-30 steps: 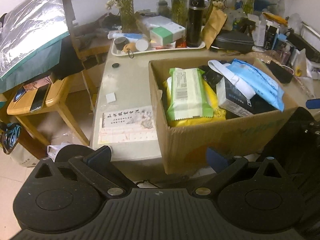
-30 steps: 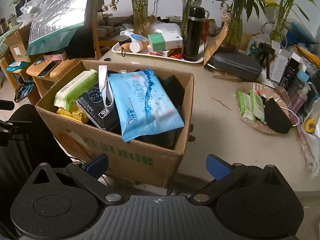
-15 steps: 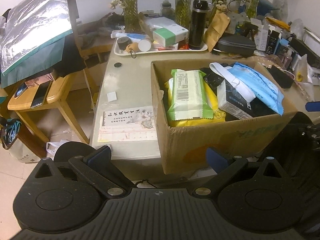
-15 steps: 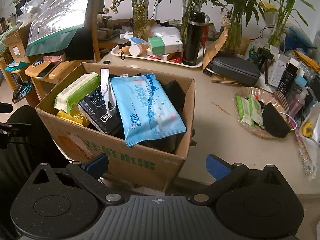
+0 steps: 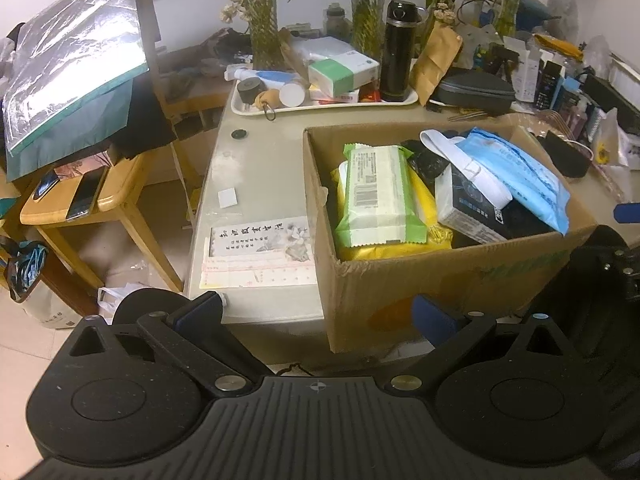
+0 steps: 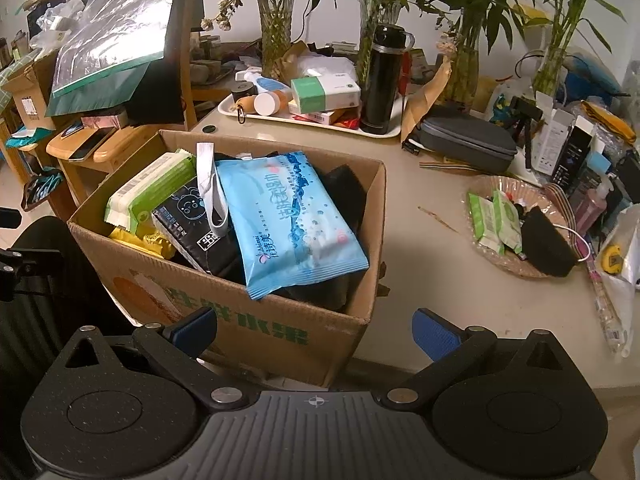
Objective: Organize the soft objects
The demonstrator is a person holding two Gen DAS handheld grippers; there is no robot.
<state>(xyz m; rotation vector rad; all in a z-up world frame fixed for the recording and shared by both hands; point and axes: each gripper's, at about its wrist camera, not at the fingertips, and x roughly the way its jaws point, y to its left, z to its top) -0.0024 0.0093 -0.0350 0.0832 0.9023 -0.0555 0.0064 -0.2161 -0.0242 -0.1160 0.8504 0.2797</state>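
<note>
The left gripper (image 5: 318, 314) is hovering wide apart and empty before the cardboard box (image 5: 440, 280) on the table (image 5: 260, 168). In the box are lying a green wipes pack (image 5: 378, 198) and a blue wipes pack (image 6: 290, 216). The right gripper (image 6: 314, 330) is also standing wide and empty, near the box's front corner.

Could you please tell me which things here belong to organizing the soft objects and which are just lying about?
Part of the job:
cardboard box
blue wipes pack
green wipes pack
yellow pack
black tissue pack
left gripper and right gripper, both open and empty

Just lying about:
black flask
white tray
grey case
plant vases
</note>
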